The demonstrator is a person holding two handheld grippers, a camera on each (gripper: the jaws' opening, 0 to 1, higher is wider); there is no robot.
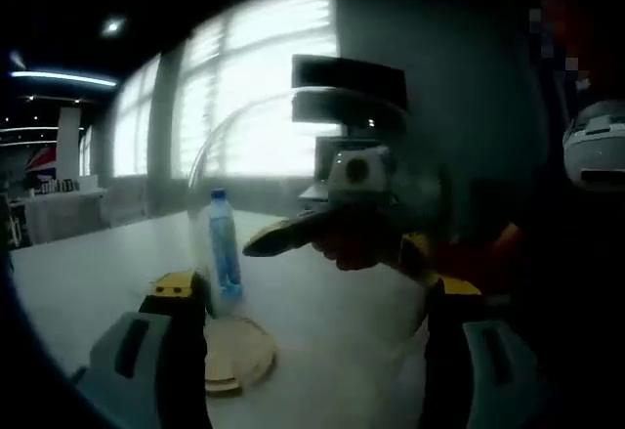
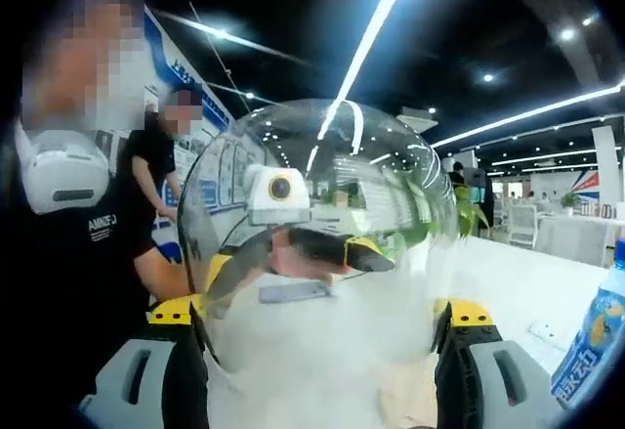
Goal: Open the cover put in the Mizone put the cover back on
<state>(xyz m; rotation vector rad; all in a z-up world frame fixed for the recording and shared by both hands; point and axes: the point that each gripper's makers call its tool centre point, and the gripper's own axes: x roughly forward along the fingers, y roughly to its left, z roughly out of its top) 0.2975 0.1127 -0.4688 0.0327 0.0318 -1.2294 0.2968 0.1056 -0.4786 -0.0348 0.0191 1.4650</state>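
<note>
A clear dome cover (image 2: 322,351) sits between the jaws of my right gripper (image 2: 317,341), which is shut on it at both sides. In the left gripper view the same cover (image 1: 244,126) hangs faintly in front of me, and the right gripper (image 1: 337,243) and a hand show through it. A Mizone bottle (image 1: 223,243) with a blue cap stands upright on the white table, just past my left jaw. It also appears as the bottle (image 2: 594,351) at the right edge. A round wooden base (image 1: 237,356) lies bare on the table. My left gripper (image 1: 312,331) is open wide, nothing gripped.
The white table (image 1: 98,282) stretches left toward bright windows. A person in a dark shirt (image 2: 88,253) stands close on the left, with another person behind. More tables and chairs (image 2: 547,224) stand at the far right.
</note>
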